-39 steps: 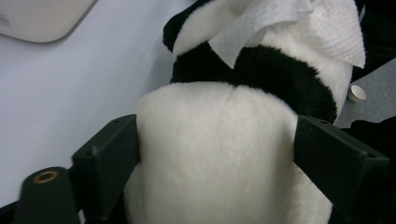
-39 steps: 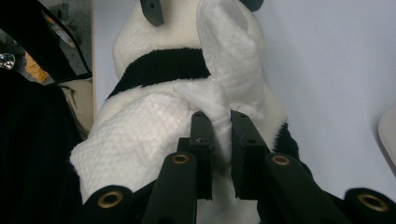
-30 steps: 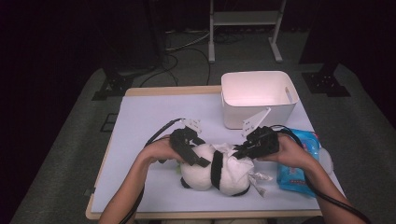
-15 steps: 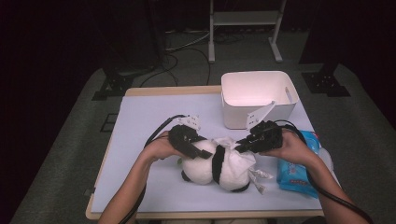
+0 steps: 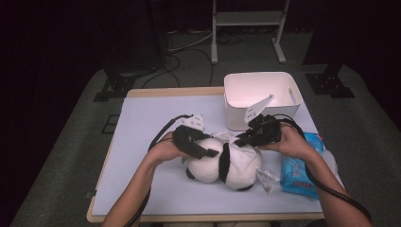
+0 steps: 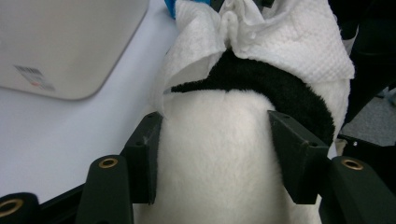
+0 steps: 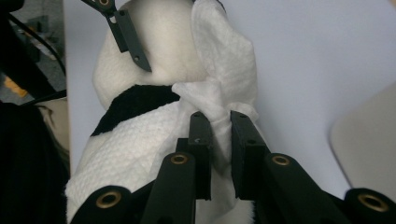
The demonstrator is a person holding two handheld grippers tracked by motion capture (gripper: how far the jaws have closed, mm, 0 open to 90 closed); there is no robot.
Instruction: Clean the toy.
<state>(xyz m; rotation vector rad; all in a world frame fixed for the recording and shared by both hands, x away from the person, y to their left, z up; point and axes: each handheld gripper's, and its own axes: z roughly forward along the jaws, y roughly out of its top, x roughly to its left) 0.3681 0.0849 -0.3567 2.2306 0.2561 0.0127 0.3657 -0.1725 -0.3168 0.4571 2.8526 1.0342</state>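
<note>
Near the middle bottom of the high view lay the soft black-and-white panda toy [image 5: 222, 163]. The left gripper [image 5: 201, 150] had just closed on its white body to hold it steady — the right gripper [image 5: 246, 138] pinched the white paper towel [image 7: 224, 65] to wipe it.

Plush panda [image 5: 222, 163] mid-table [image 5: 142, 142]; bin [image 5: 257, 97] behind it; wipes pack [image 5: 298, 172] right of it.

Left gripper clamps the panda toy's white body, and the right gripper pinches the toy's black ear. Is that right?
Not quite. The right gripper pinches the white tissue draped over the panda toy, not an ear; the right gripper view shows it. The left gripper does clamp the white body.
</note>
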